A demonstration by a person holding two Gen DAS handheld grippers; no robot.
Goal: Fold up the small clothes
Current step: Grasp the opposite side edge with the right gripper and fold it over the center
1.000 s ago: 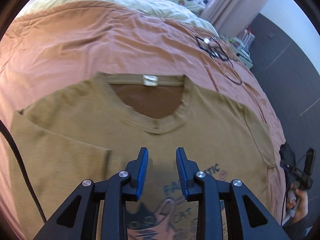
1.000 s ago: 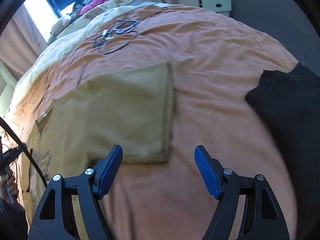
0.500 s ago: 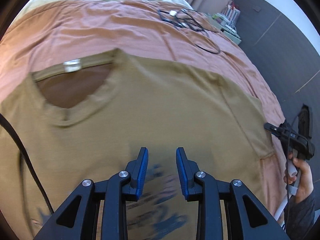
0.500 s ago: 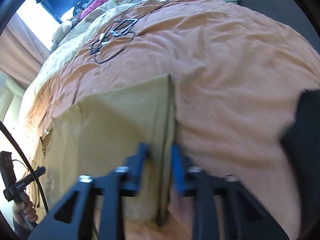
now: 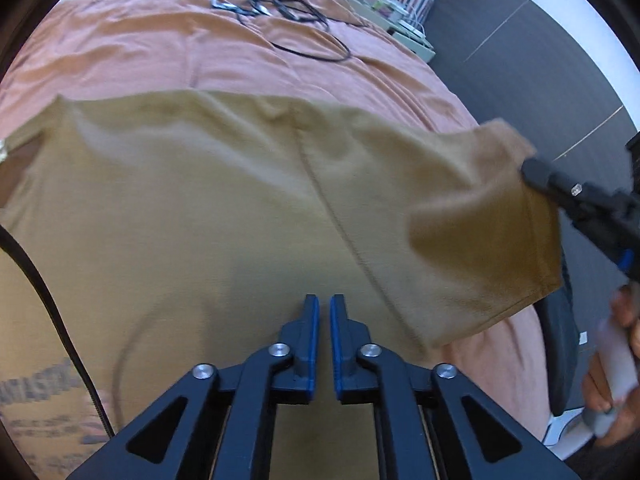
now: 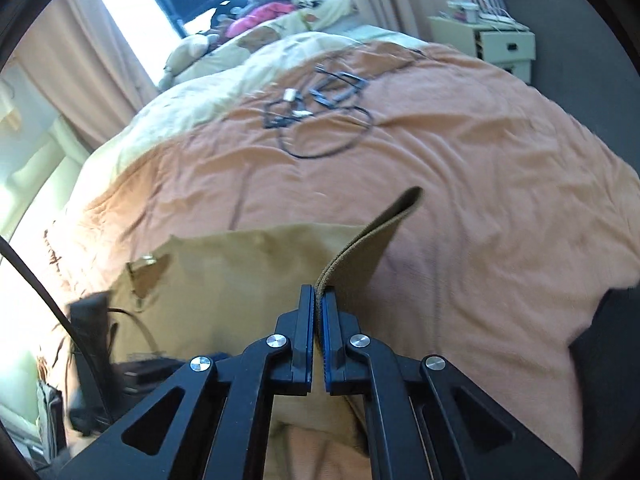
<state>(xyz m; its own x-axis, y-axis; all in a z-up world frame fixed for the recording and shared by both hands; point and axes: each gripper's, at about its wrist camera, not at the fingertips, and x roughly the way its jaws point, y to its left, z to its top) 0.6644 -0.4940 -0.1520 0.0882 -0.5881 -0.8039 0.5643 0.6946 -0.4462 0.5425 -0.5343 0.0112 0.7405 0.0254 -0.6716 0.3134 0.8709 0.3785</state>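
T-shirt [image 5: 240, 216] on bed [image 5: 160, 48], cables [image 5: 280, 4] behind

The tan t-shirt [image 5: 208, 208] print at 8 o'clock is blurring out and getting cropped; the collar's running off at 9 o'clock.

— Any lettering to read?
— Only blurred dark print on the tan T-shirt [image 5: 224, 216], at the lower left of the left wrist view. It looks like "FANTASTIC", though I cannot be sure. The lines beneath it are illegible.
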